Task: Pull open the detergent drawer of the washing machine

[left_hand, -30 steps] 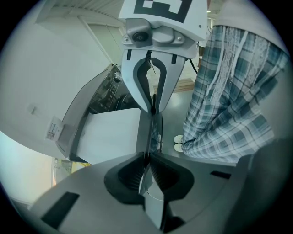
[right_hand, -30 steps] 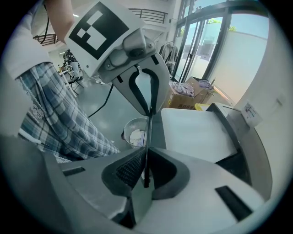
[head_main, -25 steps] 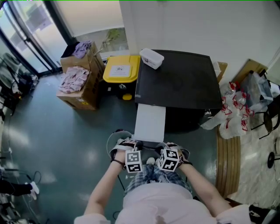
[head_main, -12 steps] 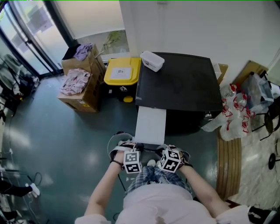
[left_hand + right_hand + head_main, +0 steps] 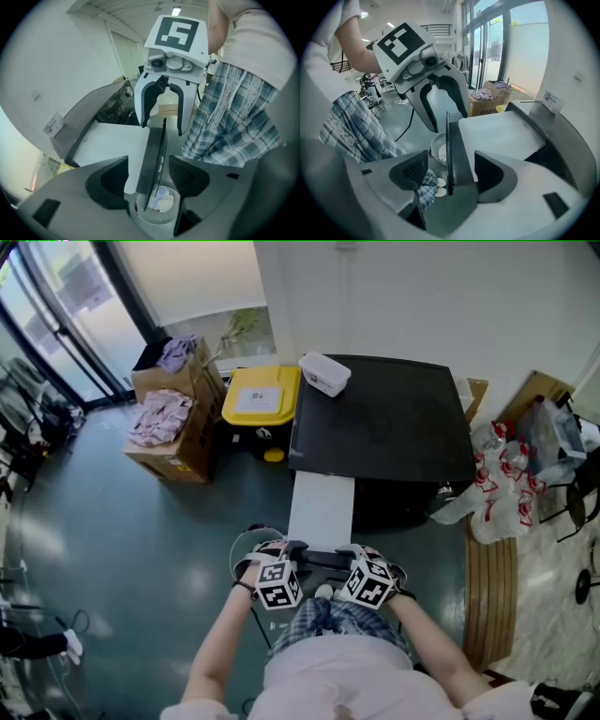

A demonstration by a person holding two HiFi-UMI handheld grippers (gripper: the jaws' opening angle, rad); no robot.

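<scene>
Washing machine point(image 5: 380, 413) front hiding under its top | dark front of detergent drawer point(image 5: 322, 510) sitting between both jaw pairs | left gripper point(image 5: 149, 176), right gripper point(image 5: 451, 174): just opening, gripping nothing

Head view: washing machine point(image 5: 380, 413) front face hidden under its own top. Print on yellow lid point(image 5: 260, 393) label and wall sticker point(image 5: 52, 124) too small to read. Bin point(image 5: 156, 220) on floor partly behind drawer front point(image 5: 152, 154), white contents unidentifiable.
</scene>
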